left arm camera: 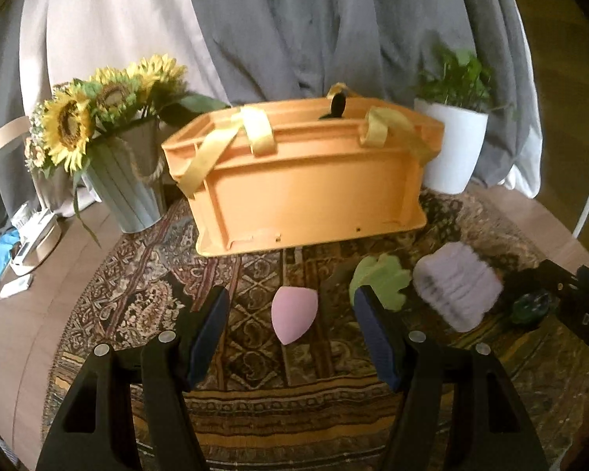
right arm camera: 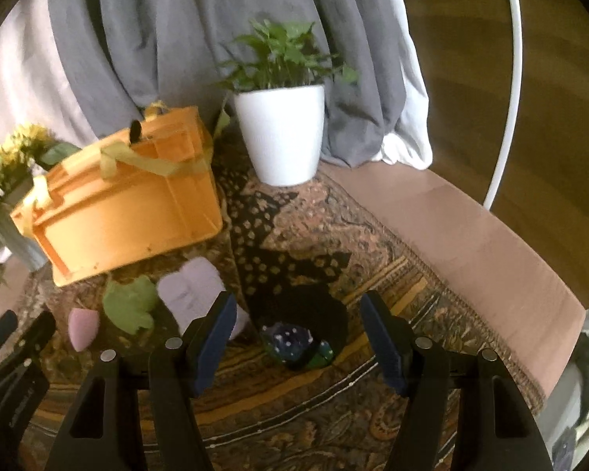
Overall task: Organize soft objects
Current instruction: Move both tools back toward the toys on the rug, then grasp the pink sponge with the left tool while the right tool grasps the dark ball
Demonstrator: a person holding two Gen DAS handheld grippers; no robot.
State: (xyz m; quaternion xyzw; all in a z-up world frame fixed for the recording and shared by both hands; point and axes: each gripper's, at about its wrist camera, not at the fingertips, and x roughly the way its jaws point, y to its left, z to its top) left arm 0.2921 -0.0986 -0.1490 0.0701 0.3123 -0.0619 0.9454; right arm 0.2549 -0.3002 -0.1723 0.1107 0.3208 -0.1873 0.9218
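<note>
Along the front of the patterned cloth (left arm camera: 255, 404) on the tabletop (left arm camera: 31, 337), the soft things lie in a row: a pink sponge (left arm camera: 292, 316), a green sponge (left arm camera: 385, 280), a lilac scrunchie (left arm camera: 457, 286) and, furthest right, a dark sparkly ball (right arm camera: 296, 347). None is in the orange crate (left arm camera: 306, 192) behind them.

The left hand-held gripper (left arm camera: 290, 337) is spread, nothing pinched, with the pink sponge lying between its fingers. The right hand-held gripper (right arm camera: 298, 337) is likewise spread and empty — the dark ball sits in its gap.

The step looks like a double pick-up. To do it well, I would centre each thing between the pads, close gently — these squash — and lift clear of the cloth before swinging to the crate.

Yellow straps (left arm camera: 257, 129) drape over the crate's rim; its inside cannot be seen. A grey pot (left arm camera: 131, 192) at left holds sunflowers (left arm camera: 68, 125); a white pot (right arm camera: 280, 133) at right holds a green plant (right arm camera: 284, 55).
</note>
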